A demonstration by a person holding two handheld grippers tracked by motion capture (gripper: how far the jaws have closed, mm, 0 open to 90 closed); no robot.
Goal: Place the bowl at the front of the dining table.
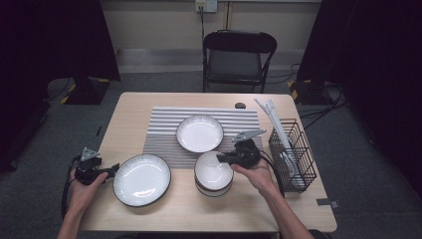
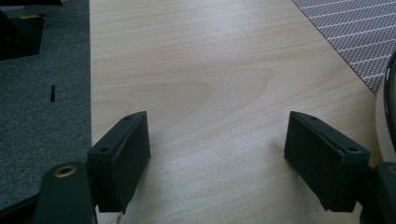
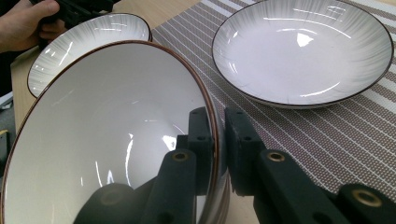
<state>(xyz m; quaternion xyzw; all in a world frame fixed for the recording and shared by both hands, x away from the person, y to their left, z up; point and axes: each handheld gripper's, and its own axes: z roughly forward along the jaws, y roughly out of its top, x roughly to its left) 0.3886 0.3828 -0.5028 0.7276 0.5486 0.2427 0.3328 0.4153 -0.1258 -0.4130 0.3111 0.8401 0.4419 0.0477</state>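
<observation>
The top bowl (image 3: 107,140) of a small stack near the table's (image 1: 149,107) front edge has its rim clamped between the right hand-held gripper's (image 3: 217,135) jaws. Beside it a wide plate (image 1: 142,179) lies by the left hand-held gripper (image 2: 217,154), whose jaws stand wide apart over bare wood. A second plate (image 1: 199,133) rests on the striped mat (image 1: 164,129); the wire basket (image 1: 293,149) at the right edge holds white utensils.

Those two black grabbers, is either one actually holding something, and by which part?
The right gripper is clamped on the rim of the top bowl of the stack, one jaw inside, one outside. The left gripper is open over bare table, holding nothing.
</observation>
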